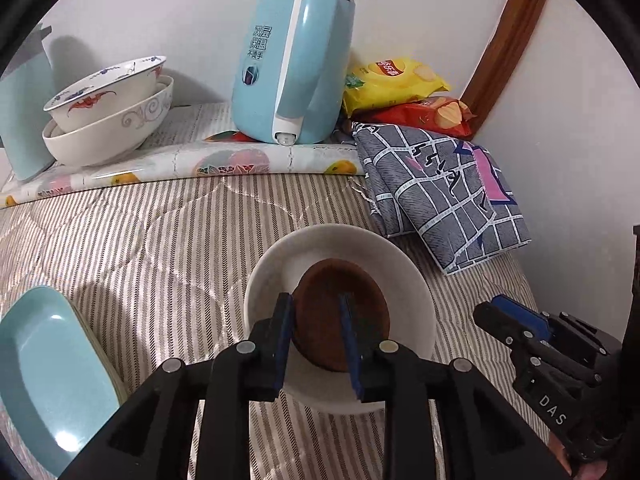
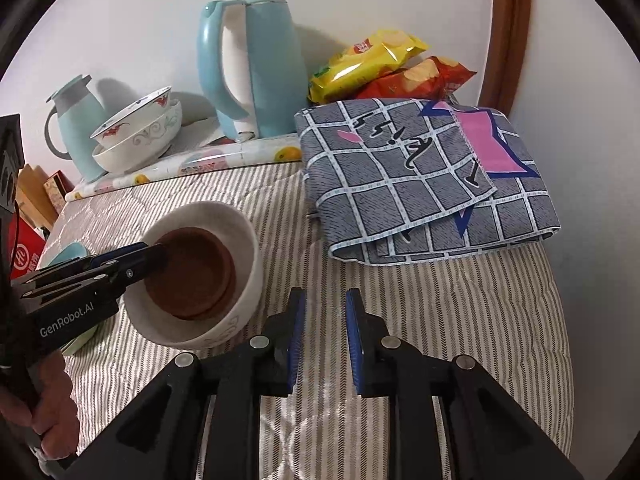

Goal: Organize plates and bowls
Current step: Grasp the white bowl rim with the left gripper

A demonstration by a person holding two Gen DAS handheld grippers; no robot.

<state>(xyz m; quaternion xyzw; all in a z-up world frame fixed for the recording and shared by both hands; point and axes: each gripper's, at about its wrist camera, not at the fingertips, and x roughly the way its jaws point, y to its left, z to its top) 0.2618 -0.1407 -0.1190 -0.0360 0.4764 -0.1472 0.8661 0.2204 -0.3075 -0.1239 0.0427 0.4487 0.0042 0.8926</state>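
Observation:
A white bowl (image 1: pixel 404 276) (image 2: pixel 240 232) sits on the striped cloth with a brown dish (image 1: pixel 344 316) (image 2: pixel 192 272) inside it. My left gripper (image 1: pixel 318 320) (image 2: pixel 160 252) reaches into the bowl, its fingers on either side of the brown dish's near edge; whether they press it I cannot tell. My right gripper (image 2: pixel 326 316) (image 1: pixel 500 312) is open and empty over the cloth, right of the bowl. Two stacked patterned bowls (image 1: pixel 108 112) (image 2: pixel 138 132) sit at the back left. A teal plate (image 1: pixel 48 376) lies at the left.
A light blue kettle (image 1: pixel 292 64) (image 2: pixel 248 68) stands on a fruit-print mat (image 1: pixel 224 160) at the back. Chip bags (image 1: pixel 396 88) (image 2: pixel 380 64) and a folded checked cloth (image 1: pixel 444 196) (image 2: pixel 420 176) lie at the back right. A teal jug (image 2: pixel 76 124) stands far left.

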